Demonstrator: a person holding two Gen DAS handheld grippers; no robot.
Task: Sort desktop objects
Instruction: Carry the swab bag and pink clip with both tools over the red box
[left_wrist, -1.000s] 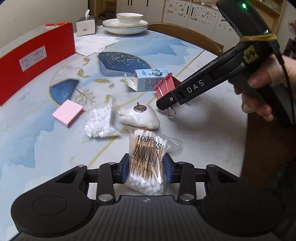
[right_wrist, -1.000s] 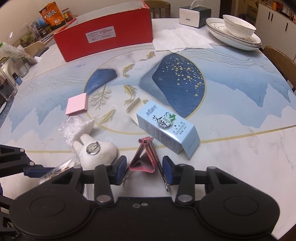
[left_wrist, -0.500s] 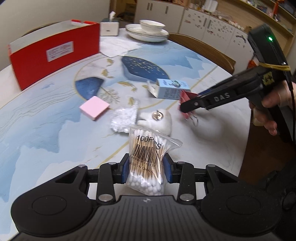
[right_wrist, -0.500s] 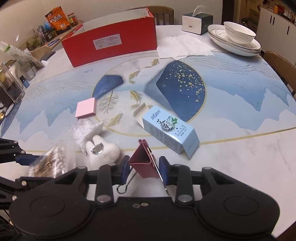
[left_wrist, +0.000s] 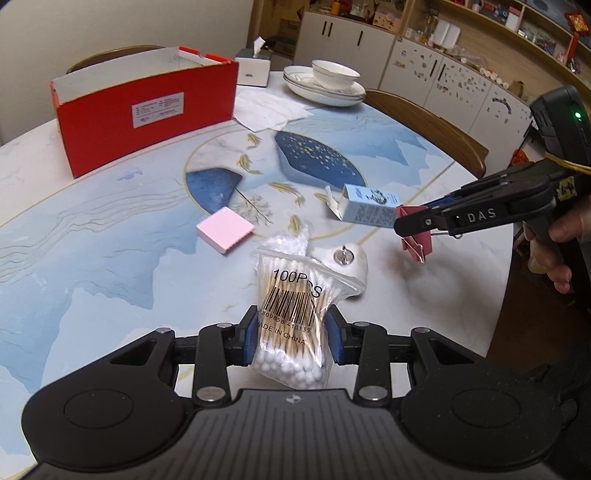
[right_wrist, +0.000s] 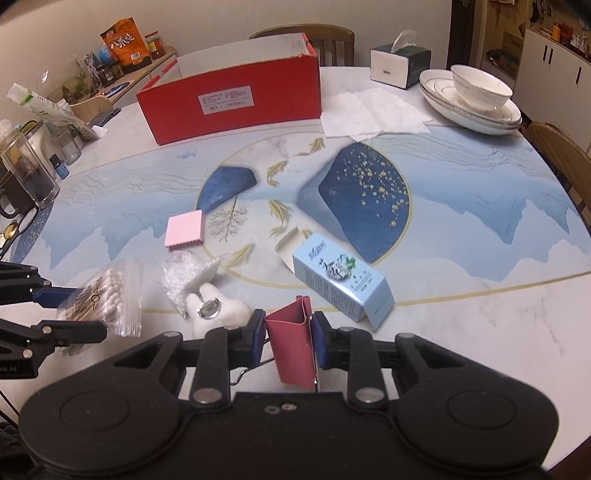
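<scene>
Cotton swabs in a clear bag (left_wrist: 291, 325) sit pinched between the left gripper (left_wrist: 291, 330) pads at lower centre, off the table (left_wrist: 92, 258). At lower centre of the right wrist view, the right gripper (right_wrist: 289, 338) clamps a red binder clip (right_wrist: 291, 343). An open red box (right_wrist: 229, 99) stands upper centre.
</scene>
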